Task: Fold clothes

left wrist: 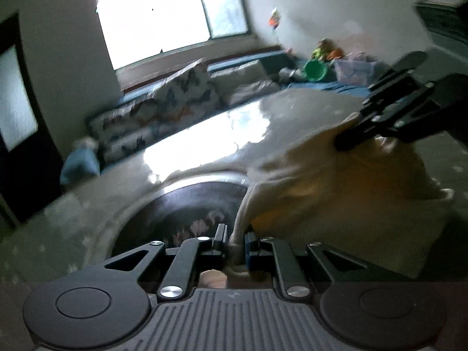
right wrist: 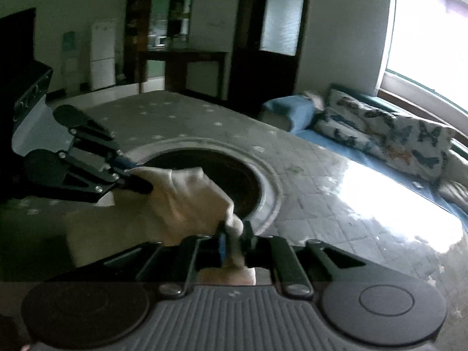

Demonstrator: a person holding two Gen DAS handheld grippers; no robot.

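No brand, label or writing can be read in either view; both are blurred.

In the left wrist view, from the left: a dark door with a frosted pane, a bright window, then a row of butterfly-print cushions along a blue bench below the sill. Next lies the grey quilted table cover with small pale stars, glaring where daylight strikes it, with a round dark opening set in a pale ring. The left gripper has its fingers pressed onto a bunched corner of the cream cloth garment, which rises from the jaws and stretches rightward, held above the table. Beyond it sit a green plastic bowl and a clear storage box. At far right the right gripper pinches the garment's other end.

In the right wrist view, the left gripper at left clamps one end of the cream garment, which spans to the right gripper, whose fingers are closed on the other corner. Behind stand a white refrigerator, a dark wooden shelf unit and the dark door. The grey cover runs right to the cushions and the window.
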